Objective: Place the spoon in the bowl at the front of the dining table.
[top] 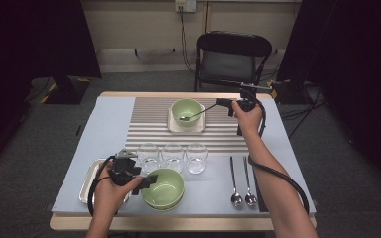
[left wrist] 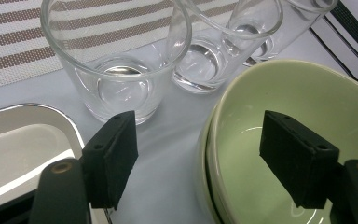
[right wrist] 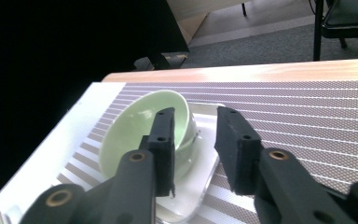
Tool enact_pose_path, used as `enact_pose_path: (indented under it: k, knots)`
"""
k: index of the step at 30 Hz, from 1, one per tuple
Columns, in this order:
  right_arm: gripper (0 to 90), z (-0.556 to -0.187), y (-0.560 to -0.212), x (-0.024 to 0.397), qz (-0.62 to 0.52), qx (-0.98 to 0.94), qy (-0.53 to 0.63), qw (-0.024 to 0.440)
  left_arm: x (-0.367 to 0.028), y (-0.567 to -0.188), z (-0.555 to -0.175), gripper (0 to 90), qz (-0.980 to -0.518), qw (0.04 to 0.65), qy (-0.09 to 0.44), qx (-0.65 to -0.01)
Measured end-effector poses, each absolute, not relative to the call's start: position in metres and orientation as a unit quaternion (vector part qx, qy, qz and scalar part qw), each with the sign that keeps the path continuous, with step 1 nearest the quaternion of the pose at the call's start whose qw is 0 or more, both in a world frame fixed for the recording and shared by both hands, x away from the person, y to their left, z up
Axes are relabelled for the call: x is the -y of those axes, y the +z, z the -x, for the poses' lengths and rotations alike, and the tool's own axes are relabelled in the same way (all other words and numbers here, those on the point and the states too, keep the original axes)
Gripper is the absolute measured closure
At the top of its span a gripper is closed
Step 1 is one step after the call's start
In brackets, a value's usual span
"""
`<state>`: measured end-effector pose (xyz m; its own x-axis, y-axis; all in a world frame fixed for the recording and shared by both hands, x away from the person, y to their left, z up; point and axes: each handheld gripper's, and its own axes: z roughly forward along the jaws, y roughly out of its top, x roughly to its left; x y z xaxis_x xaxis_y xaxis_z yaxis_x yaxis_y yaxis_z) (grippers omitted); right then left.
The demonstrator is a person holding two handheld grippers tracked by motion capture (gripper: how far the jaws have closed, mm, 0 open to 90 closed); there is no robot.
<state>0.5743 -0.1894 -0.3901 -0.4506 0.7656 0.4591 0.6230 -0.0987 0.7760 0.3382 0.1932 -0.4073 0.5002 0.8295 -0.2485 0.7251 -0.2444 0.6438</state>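
At the counter's near edge the left gripper (top: 146, 181) hovered with jaws spread wide astride the rim of the stacked green bowls (left wrist: 279, 140), touching nothing. Toward the far edge, a spoon (top: 194, 113) rested in the far bowl (top: 187, 110); the right gripper (right wrist: 196, 149), jaws partly apart and empty, should back straight away.

Three glasses (top: 172, 156) stand in a tight row across the middle of the worktop (top: 106, 124), blocking a straight path from the near green bowls (top: 163, 188) to the far bowl (top: 187, 110) on its tray (top: 171, 126). The striped mat (top: 146, 121) left of that tray lies bare. Two spoons (top: 242, 179) lie near right; a metal tray (top: 88, 181) sits near left.
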Motion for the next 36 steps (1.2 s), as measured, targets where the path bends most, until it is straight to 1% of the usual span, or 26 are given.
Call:
enact_pose_path:
  k: [6,9,24,32,36]
  knots:
    - [59.0,-0.572,-0.393,0.193,-0.513,-0.678,0.52,0.078,-0.192,-0.407,-0.338,27.6,-0.784,0.367,0.072,-0.495]
    - [57.5,-0.57,-0.394,0.193,-0.507,-0.687,0.512,0.088,-0.192,-0.407,-0.338,27.6,-0.785,0.367,0.071,-0.494]
    - [56.6,-0.577,-0.405,0.189,-0.513,-0.685,0.509,0.096,-0.191,-0.407,-0.338,27.6,-0.786,0.368,0.07,-0.492]
    - [56.4,-0.584,-0.406,0.187,-0.512,-0.688,0.503,0.104,-0.193,-0.407,-0.338,27.6,-0.783,0.369,0.072,-0.496]
    - [54.9,-0.582,-0.404,0.187,-0.508,-0.69,0.505,0.105,-0.194,-0.407,-0.338,27.6,-0.783,0.367,0.071,-0.496]
